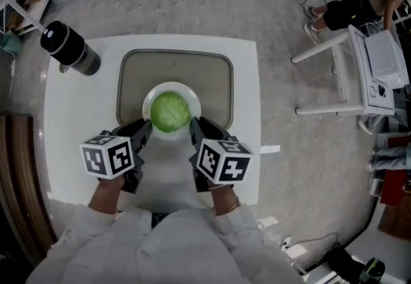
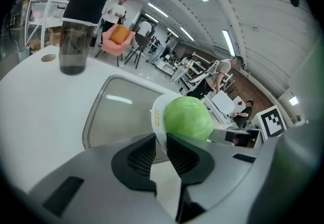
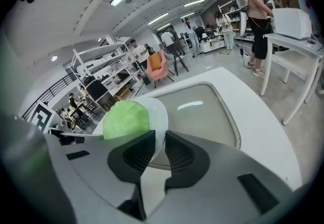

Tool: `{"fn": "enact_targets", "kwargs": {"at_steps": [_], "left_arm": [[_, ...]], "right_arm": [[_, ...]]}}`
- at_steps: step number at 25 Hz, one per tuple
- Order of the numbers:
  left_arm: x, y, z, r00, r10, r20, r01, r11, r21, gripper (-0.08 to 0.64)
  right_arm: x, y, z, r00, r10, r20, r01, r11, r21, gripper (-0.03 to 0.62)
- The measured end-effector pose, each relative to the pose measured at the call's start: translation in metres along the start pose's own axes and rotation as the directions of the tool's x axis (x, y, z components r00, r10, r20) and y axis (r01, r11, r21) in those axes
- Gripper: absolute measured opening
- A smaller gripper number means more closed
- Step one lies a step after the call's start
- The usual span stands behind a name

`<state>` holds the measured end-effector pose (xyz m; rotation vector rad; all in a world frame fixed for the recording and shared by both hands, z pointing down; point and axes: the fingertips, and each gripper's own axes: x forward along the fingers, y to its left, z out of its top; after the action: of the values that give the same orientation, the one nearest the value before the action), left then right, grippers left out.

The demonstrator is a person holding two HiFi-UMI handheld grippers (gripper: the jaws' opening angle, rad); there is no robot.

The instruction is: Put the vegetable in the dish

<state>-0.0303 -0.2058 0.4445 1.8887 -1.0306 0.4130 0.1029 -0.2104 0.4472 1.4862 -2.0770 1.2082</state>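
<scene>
Pinching opposite sides of a white dish (image 1: pixel 171 85), the left tool (image 1: pixel 142 127) and right tool (image 1: pixel 198 123) each have their jaws closed on its rim. A round green cabbage (image 1: pixel 170 112) sits in the dish, over the near part of a grey tray (image 1: pixel 215 77) on the white worktop (image 1: pixel 77 115). A dark bottle (image 1: pixel 69 48) stands at the far left corner, well apart.
</scene>
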Motion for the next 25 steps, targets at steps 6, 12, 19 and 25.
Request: {"fn": "enact_targets", "kwargs": {"at_steps": [6,12,19,25], "left_arm": [[0.023,0.010,0.015,1.000,0.013,-0.004,-0.013,1.000,0.000,0.069],[0.045,0.021,0.023,0.999,0.030,-0.016,-0.030,0.999,-0.011,0.069],[0.065,0.036,0.026,0.998,0.056,-0.030,-0.057,0.998,-0.009,0.069],[0.076,0.043,0.025,0.996,0.078,-0.050,-0.079,0.997,-0.010,0.069]], "right_arm": [[0.023,-0.011,0.014,1.000,-0.011,-0.001,0.011,1.000,0.007,0.071],[0.045,-0.023,0.021,1.000,-0.023,-0.018,0.023,1.000,0.007,0.069],[0.069,-0.033,0.021,0.998,-0.039,-0.040,0.039,0.999,-0.009,0.070],[0.080,-0.039,0.021,0.997,-0.057,-0.052,0.056,0.998,-0.016,0.071]]}}
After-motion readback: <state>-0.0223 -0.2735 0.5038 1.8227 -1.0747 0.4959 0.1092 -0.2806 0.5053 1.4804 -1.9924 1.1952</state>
